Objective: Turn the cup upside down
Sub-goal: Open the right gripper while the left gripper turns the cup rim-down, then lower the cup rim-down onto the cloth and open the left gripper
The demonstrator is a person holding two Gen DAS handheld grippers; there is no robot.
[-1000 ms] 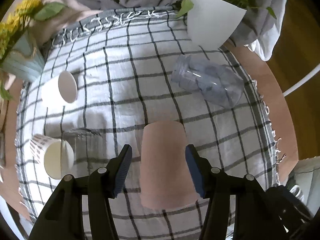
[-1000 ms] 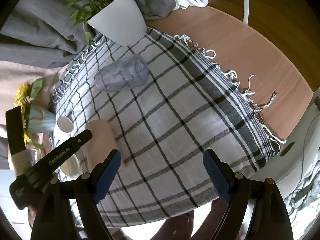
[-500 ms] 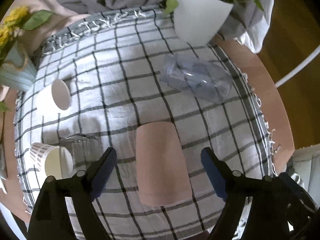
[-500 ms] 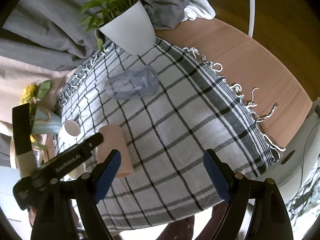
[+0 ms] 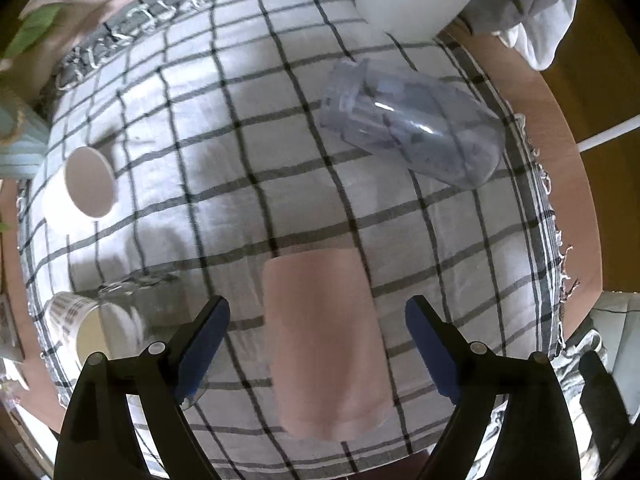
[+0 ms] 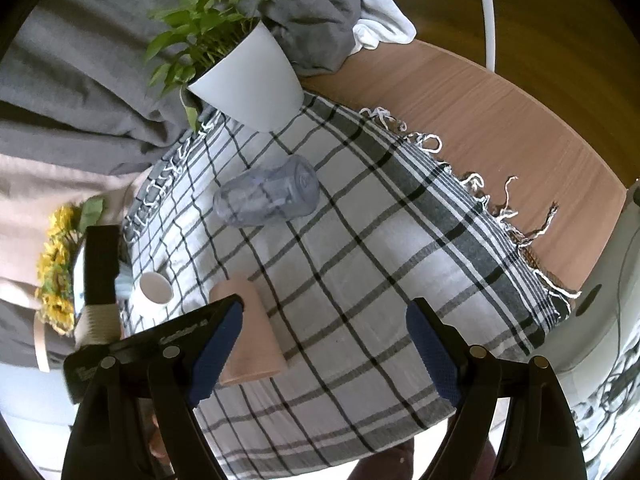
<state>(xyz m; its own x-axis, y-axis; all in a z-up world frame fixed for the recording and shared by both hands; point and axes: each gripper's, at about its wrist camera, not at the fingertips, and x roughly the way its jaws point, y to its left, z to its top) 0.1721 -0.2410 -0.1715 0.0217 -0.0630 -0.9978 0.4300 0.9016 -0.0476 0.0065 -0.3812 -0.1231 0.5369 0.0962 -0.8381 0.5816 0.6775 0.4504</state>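
Observation:
A pink cup [image 5: 324, 344] stands upside down on the checked cloth, its flat base up; it also shows in the right wrist view [image 6: 252, 336]. My left gripper [image 5: 316, 340] is open, its blue pads apart on either side of the cup and not touching it. My right gripper [image 6: 324, 356] is open and empty above the cloth's near edge, to the right of the cup. A clear bluish plastic tumbler [image 5: 412, 124] lies on its side farther back, also in the right wrist view [image 6: 266, 192].
A white paper cup [image 5: 86, 188] lies on its side at the left. A patterned paper cup [image 5: 76, 328] and a clear glass [image 5: 132, 312] are at the near left. A white plant pot [image 6: 248, 80] stands at the back. The wooden table [image 6: 500, 128] ends at the right.
My left gripper let go of the pink cup, opened wide and drew back a little. The cup stays upside down on the cloth. My right gripper stayed open.

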